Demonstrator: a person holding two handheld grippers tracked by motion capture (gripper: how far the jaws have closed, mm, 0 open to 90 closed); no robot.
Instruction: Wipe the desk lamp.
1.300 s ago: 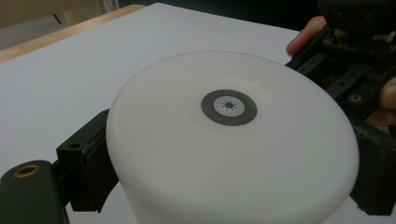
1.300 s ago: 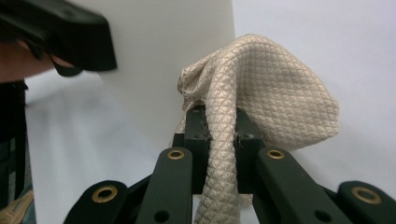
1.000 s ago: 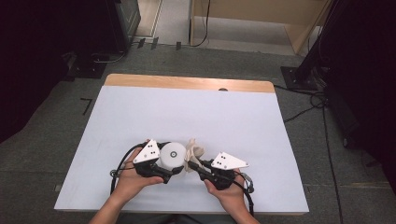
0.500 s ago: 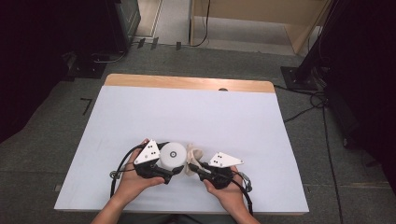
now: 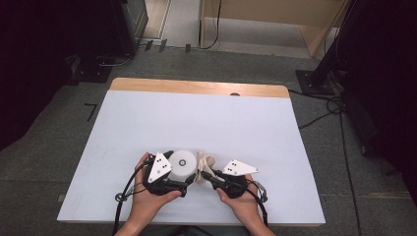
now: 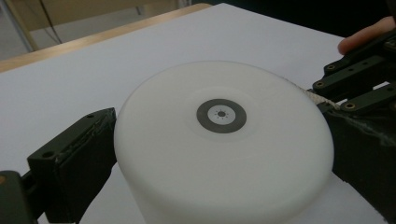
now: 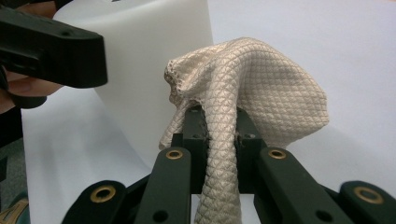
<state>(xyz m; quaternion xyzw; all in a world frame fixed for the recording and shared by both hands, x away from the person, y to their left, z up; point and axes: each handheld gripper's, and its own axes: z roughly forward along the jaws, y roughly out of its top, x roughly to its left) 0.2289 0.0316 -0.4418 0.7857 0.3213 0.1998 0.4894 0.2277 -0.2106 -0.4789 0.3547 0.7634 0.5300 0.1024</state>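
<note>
A white squat cylinder (image 5: 182, 162) with a small grey ring on its top stands near the table's front edge. My left gripper (image 5: 178, 176) is shut on it; in the left gripper view the cylinder (image 6: 224, 140) sits clamped between both black jaws. A beige quilted cloth (image 5: 205, 163) bunches up just right of the cylinder and touches its side. My right gripper (image 5: 202, 173) is shut on that cloth. In the right gripper view the cloth (image 7: 252, 93) rises in a crumpled fold from between the jaws, and the cylinder (image 7: 149, 56) stands right behind it.
The table carries a white sheet (image 5: 196, 123) with a bare wooden strip (image 5: 196, 87) along its far edge. Cables (image 5: 319, 115) and dark stands lie on the grey floor around it. The left gripper's jaw (image 7: 51, 46) reaches across the right gripper view's upper left.
The right gripper and the cloth have sunk slightly toward the near edge and stay against the cylinder. The left gripper and the cylinder have hardly moved.
</note>
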